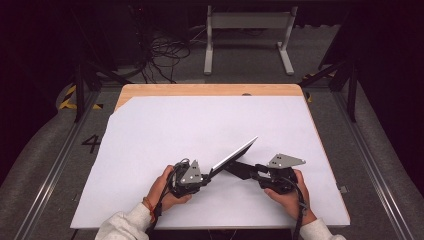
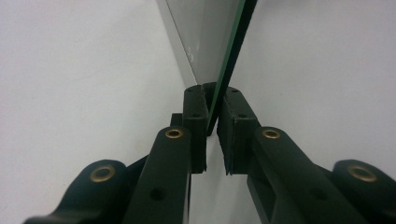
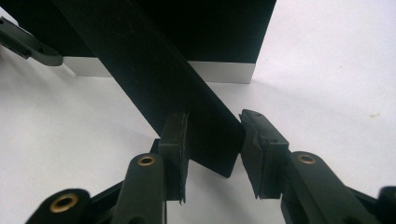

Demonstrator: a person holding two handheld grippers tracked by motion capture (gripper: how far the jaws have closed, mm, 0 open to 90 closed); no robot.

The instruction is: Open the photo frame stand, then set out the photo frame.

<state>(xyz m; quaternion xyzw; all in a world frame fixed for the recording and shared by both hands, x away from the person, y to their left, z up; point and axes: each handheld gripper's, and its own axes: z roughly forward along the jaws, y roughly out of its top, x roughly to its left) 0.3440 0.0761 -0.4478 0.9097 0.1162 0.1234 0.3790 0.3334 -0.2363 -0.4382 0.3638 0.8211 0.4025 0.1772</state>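
White sheeting (image 1: 150, 150) covers a wooden table (image 1: 210, 90); dark floor, loose cables (image 1: 167, 52) and a pale metal stand (image 1: 247, 30) lie beyond its far edge.

Item 1, left gripper (image 1: 206, 175). Jaws drawn nearly together, pads clamped on the near edge of a thin panel (image 1: 235, 155). In the left gripper view the panel (image 2: 219, 60) runs edge-on straight out from between the pads (image 2: 195, 116), one face silvery, the rim dark green.

Item 2, right gripper (image 1: 245, 170). Jaws partway apart, set around a flat black strap-like flap (image 3: 187, 112) that hangs off the panel's dark side. The flap rests against the left pad (image 3: 175, 140); a gap shows before the right pad, so it is bracketed, not pinched.

Item 3, panel. Held between the two grippers, tilted on edge above the sheeting, its far corner rising away from the left gripper. Judged light and stiff, since a single edge grip carries it without sag. Faces look smooth, likely slippery and easily marked; the rim is the safer hold, gripped deep in the pads. The flap looks thin and pliable, best taken near its free end.

Item 4, hands (image 1: 162, 190). One on each gripper body, pale sleeves (image 1: 120, 225) at the near edge.
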